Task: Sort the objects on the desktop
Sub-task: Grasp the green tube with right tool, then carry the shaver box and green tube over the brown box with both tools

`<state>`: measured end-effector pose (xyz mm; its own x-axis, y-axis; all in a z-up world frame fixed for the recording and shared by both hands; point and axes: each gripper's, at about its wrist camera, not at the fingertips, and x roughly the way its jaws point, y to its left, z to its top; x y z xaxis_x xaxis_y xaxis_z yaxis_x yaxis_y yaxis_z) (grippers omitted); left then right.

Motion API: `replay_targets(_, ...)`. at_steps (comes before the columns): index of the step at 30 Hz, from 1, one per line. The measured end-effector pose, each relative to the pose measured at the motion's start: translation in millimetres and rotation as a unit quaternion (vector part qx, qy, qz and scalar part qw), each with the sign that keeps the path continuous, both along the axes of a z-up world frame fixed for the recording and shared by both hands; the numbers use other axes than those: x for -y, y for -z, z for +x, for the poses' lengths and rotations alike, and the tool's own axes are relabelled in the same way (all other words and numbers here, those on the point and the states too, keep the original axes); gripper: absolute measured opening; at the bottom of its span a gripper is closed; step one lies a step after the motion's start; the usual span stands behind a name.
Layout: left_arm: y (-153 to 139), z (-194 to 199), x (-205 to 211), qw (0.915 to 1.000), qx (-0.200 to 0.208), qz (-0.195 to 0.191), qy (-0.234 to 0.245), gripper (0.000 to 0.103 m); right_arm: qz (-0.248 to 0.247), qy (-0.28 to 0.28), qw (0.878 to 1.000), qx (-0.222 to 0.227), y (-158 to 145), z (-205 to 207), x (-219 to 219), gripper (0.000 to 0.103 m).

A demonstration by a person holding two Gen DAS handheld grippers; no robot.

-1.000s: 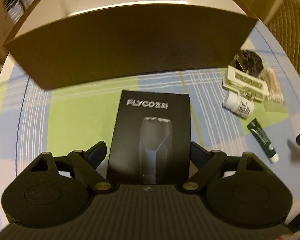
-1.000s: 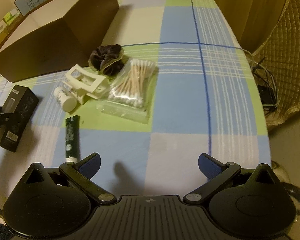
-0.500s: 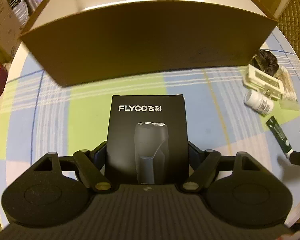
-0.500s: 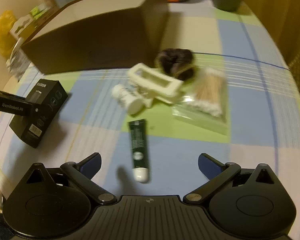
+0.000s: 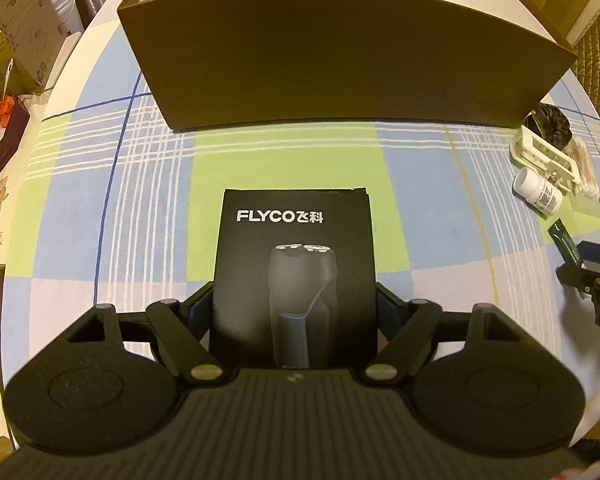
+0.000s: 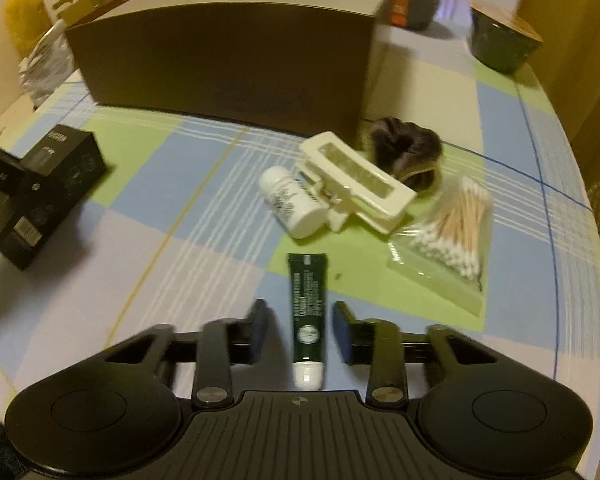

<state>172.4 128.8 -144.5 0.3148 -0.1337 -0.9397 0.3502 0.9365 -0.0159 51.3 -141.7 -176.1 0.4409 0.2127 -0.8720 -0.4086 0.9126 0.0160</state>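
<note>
My left gripper (image 5: pixel 295 306) is shut on a black FLYCO shaver box (image 5: pixel 296 264), its fingers pressed on both sides; the box also shows in the right wrist view (image 6: pixel 40 196). My right gripper (image 6: pixel 301 330) straddles a dark green tube (image 6: pixel 307 312) with a white cap; the jaws stand half closed, a small gap on each side of the tube. A brown open cardboard box (image 5: pixel 340 52) stands beyond. A white pill bottle (image 6: pixel 292 208), a cream hair clip (image 6: pixel 356 176), a dark scrunchie (image 6: pixel 406 150) and a bag of cotton swabs (image 6: pixel 452 232) lie together.
The table has a checked blue, green and white cloth (image 5: pixel 148 184). A dark bowl (image 6: pixel 502 42) and an orange-lidded container (image 6: pixel 414 4) stand at the far right behind the box. Cartons and clutter (image 5: pixel 16 52) sit beyond the table's left edge.
My left gripper closed on the shaver box and lifted away from the cardboard box. My right gripper swung left, came down over the green tube and its jaws narrowed around it.
</note>
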Motion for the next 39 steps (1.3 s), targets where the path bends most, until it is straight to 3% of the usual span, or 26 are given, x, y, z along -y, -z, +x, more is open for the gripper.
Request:
replay_targets(1,0,-1,0,1.0,0.0,-0.001,0.001,0.076,-0.001,-0.004,1.0,-0.002,0,0,-3,0.014)
replay_targets(7,-2,2,2,1.0,0.002,-0.004,0.006,0.076,0.004,-0.02,1.0,-0.018,-1,-6,-16,0.013)
replay_targets(19,-4,-5,0,0.9999,-0.001,-0.014,0.007,0.076,0.03,0.005,0.999,-0.041,-4,-11,-12,0.013)
replay_targets(28,-8,-10,-3,0.9998,0.009,-0.019,0.004,0.076,0.037,0.012,0.999,-0.034,-10,-9,-8,0.013)
replay_targets(39,-33,-10,-2,0.9986,0.037,-0.039,0.001,0.076,0.088,0.015,0.995,-0.031,-31,0,-10,0.013)
